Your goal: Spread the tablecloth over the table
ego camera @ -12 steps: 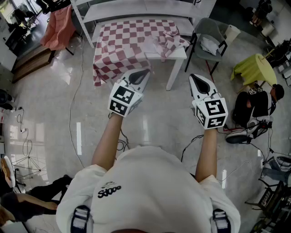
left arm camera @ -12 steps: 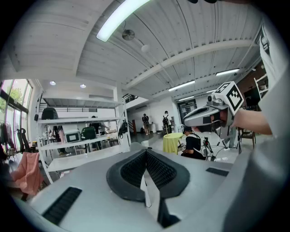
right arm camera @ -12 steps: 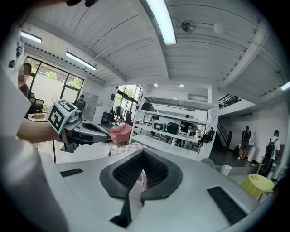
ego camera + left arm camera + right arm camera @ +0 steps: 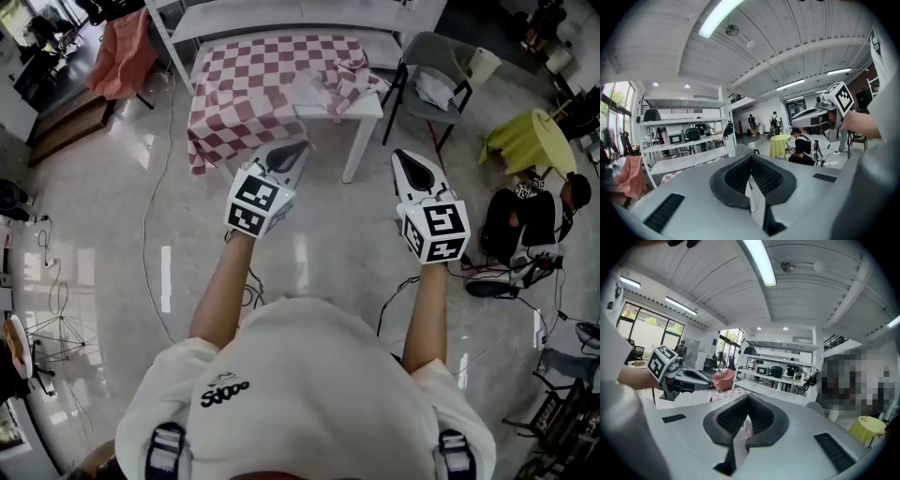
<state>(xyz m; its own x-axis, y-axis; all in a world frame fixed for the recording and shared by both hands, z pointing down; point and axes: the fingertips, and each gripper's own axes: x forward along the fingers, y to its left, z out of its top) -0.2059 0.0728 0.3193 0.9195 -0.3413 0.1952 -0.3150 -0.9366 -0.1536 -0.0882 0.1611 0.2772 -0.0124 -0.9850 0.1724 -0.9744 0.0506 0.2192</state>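
Hardly anything has shifted since the earlier frame: we hold both arms out as before, and only the counter point(image 4: 366, 105) has drifted a touch in view. Our left hand-held gripper point(image 4: 298, 148) and right hand-held gripper point(image 4: 401, 157) are both closed on nothing. The checked tablecloth point(image 4: 262, 84) lies ahead of us, covering the counter's left part and rumpled by its bare right front corner. That bunch sits between the two, nearer our left, so we judge the left reaches first.
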